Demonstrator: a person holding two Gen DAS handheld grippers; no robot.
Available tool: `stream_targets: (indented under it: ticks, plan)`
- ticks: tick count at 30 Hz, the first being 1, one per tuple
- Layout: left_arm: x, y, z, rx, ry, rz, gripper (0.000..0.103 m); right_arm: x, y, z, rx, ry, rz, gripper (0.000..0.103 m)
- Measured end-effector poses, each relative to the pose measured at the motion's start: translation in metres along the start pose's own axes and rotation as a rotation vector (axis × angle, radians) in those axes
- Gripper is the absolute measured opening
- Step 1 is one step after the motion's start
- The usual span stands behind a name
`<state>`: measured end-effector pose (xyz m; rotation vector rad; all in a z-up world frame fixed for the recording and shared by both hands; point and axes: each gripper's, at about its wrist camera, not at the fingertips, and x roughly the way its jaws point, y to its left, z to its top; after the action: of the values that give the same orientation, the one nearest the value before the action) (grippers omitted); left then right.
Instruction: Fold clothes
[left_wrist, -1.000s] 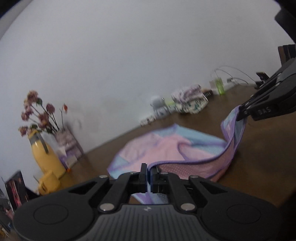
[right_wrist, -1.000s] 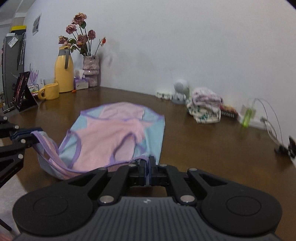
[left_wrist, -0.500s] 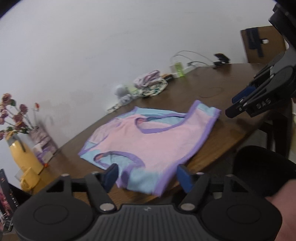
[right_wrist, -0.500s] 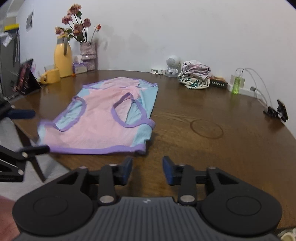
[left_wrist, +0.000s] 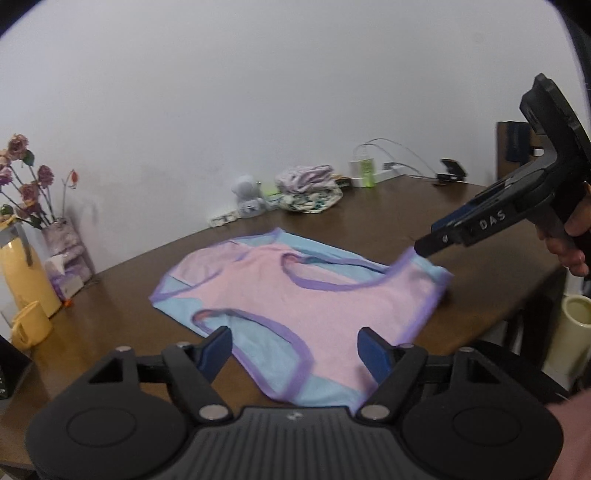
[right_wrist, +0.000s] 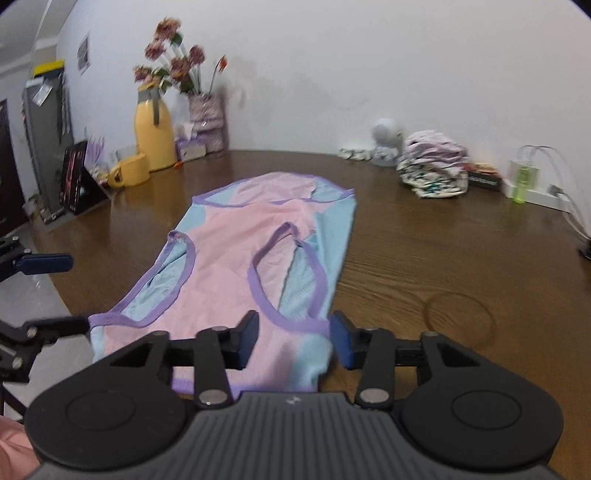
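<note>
The top (right_wrist: 255, 258) lies flat on the table (right_wrist: 424, 236); both grippers (left_wrist: 295, 350) (right_wrist: 293, 341), fingers spread and closing, hover over its near hem, pinching nothing.

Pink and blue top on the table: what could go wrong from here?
1. The top overhangs the table's near edge, so it may slide off.
2. The left gripper and right gripper are closing over the hem without pinching it and could catch one layer only.

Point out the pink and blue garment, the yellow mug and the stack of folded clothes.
pink and blue garment (right_wrist: 236, 258), right wrist view, pink middle panel.
yellow mug (right_wrist: 129, 171), right wrist view, side wall.
stack of folded clothes (right_wrist: 434, 168), right wrist view, front of the pile.
</note>
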<state>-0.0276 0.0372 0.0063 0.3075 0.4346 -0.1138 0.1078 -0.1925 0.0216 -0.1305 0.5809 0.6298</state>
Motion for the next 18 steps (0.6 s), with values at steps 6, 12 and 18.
stream_targets:
  ticks: [6,12,18]
  plan:
    - [0.041,0.009,-0.001,-0.061,0.119,-0.092,0.026,0.041,0.005,0.014,-0.126,0.077,0.025,0.022]
    - [0.053,0.012,-0.006,-0.078,0.174,-0.146,0.025,0.054,-0.005,0.008,-0.132,0.176,0.047,0.012]
    - [0.056,0.011,-0.007,-0.072,0.201,-0.170,0.025,0.047,-0.014,0.007,-0.113,0.196,0.079,0.012]
